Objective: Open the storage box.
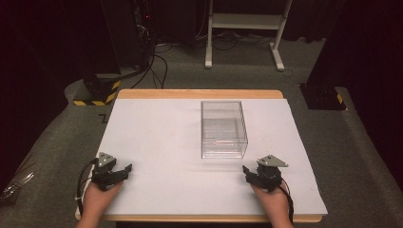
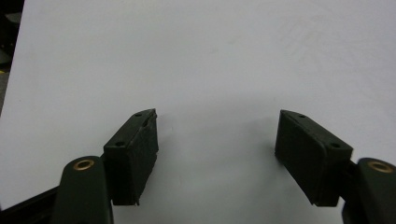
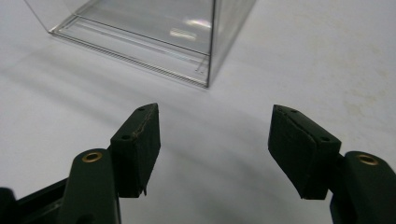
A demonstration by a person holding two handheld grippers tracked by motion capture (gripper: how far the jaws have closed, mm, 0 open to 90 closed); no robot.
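One clear plastic box is seen on the table, and it is the single item set on the white surface. It stands upright beyond the middle of the table, somewhat towards the person's right, with its transparent walls showing the white surface through them. A faint reddish line can be made out low inside it in the high view, but what it is cannot be told.

Two grippers are counted, one in each hand, and both are held low over the near part of the table. The left gripper is seen near the near left corner, well apart from the box. In the left gripper view its two black jaws are spread wide over bare white surface, and nothing is held between the pads.

The right gripper is seen near the right side, just short of the box's near right corner and not touching it. In the right gripper view the box is shown ahead of the two jaws, with one lower corner turned towards them. These jaws are parted with a broad gap, and only bare table is seen between the pads; nothing is gripped.

Two hands are counted at the near edge, one behind each gripper. A wooden rim is visible along the far and near edges of the table.
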